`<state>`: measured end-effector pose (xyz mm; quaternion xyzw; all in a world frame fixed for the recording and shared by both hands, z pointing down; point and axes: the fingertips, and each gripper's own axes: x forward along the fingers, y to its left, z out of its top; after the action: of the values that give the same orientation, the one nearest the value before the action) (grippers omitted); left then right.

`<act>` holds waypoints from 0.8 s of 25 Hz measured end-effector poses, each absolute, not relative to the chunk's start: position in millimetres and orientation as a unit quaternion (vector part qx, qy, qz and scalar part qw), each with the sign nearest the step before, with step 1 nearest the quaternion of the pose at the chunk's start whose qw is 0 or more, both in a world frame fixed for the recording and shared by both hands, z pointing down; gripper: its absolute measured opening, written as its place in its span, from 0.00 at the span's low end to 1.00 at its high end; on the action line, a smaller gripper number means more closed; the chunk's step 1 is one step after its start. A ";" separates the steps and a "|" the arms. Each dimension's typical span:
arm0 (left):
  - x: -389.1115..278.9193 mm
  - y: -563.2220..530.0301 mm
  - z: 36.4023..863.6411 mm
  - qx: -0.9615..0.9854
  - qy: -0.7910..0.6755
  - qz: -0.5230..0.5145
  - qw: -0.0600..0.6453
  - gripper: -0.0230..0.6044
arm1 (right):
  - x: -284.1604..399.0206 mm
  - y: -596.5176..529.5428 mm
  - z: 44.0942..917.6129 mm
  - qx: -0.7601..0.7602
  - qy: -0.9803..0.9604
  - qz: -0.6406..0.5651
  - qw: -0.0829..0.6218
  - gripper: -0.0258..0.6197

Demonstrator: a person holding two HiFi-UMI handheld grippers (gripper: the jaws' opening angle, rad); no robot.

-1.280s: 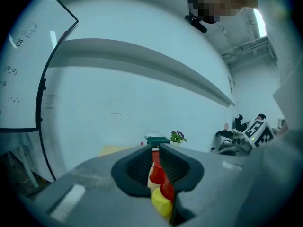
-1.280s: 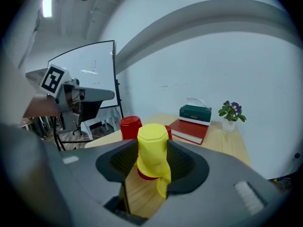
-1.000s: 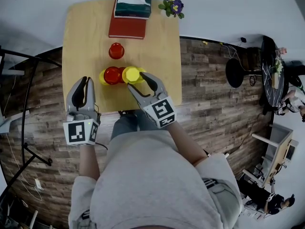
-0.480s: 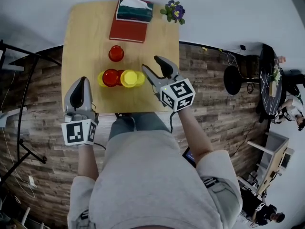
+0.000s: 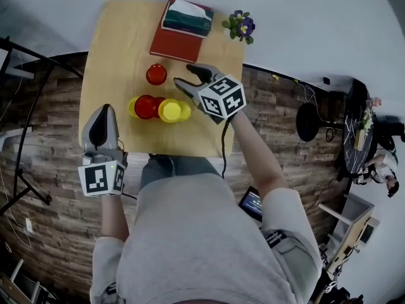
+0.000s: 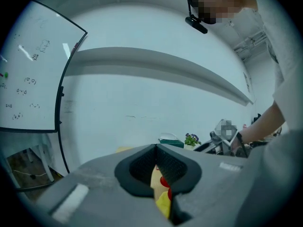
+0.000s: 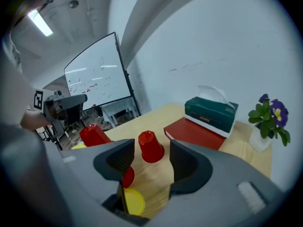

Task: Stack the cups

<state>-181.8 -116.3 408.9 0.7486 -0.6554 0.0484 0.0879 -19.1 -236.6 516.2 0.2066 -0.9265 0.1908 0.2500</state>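
1. As the head view looks steeply down, with twelve o'clock at the far edge of the wooden table (image 5: 114,37), the left gripper (image 5: 105,114) sits at about eight o'clock over the near left edge. Its jaws are clenched together with nothing between them.
2. Near the table's centre, three cups touch in a row: a left yellow cup (image 5: 131,106), mostly hidden, then a middle red cup (image 5: 146,106), then a right yellow cup (image 5: 171,110). Whether any are already nested cannot be told.
3. At twelve o'clock from that row, and apart from it, a lone red cup (image 5: 156,75) stands upside down.
4. At three o'clock from the lone red cup, just beside it, hangs the right gripper (image 5: 185,76). Its jaws are spread wide and hold nothing. In the right gripper view the lone red cup (image 7: 150,146) shows ahead, framed between the jaws but untouched.
5. Toward one o'clock lie a red book (image 5: 172,45) with a tissue box (image 5: 187,16) on it, and a small flower pot (image 5: 241,26) beside them.
6. The step in hand appears to be the reach for the lone red cup. The next move likely calls for easing the open jaws around its wall, squeezing lightly, then lifting it over to the row to stack.
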 end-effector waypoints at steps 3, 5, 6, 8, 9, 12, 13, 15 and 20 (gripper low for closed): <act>-186.8 -115.2 412.0 0.736 -0.669 0.051 0.092 0.04 | -34.2 -236.9 533.8 0.168 -0.927 0.187 0.279 0.42; -189.7 -114.5 413.3 0.728 -0.677 0.052 0.095 0.04 | -43.0 -237.8 542.7 0.150 -0.926 0.188 0.292 0.43; -191.1 -114.2 413.9 0.725 -0.680 0.053 0.096 0.04 | -47.2 -238.7 546.0 0.142 -0.926 0.189 0.295 0.44; -193.7 -113.4 414.9 0.718 -0.687 0.054 0.099 0.04 | -55.1 -240.7 551.7 0.128 -0.926 0.191 0.300 0.45; -195.0 -112.7 415.4 0.715 -0.690 0.054 0.099 0.04 | -58.6 -241.3 555.0 0.121 -0.926 0.190 0.304 0.45; -199.9 -109.2 416.6 0.705 -0.700 0.054 0.101 0.04 | -68.4 -241.1 566.3 0.098 -0.924 0.180 0.324 0.47; -201.6 -108.1 417.2 0.702 -0.703 0.055 0.102 0.04 | -71.2 -240.6 569.7 0.092 -0.923 0.176 0.329 0.48; -204.6 -106.7 418.7 0.697 -0.707 0.056 0.104 0.04 | -75.9 -240.1 575.5 0.083 -0.922 0.170 0.337 0.48; -210.9 -104.0 420.8 0.688 -0.715 0.058 0.108 0.04 | -85.1 -240.0 585.7 0.078 -0.921 0.160 0.346 0.48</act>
<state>-210.9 -104.0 420.8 0.6882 -0.7151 0.0583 0.1077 -85.1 -240.0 585.7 0.0778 -0.9212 0.1598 0.3461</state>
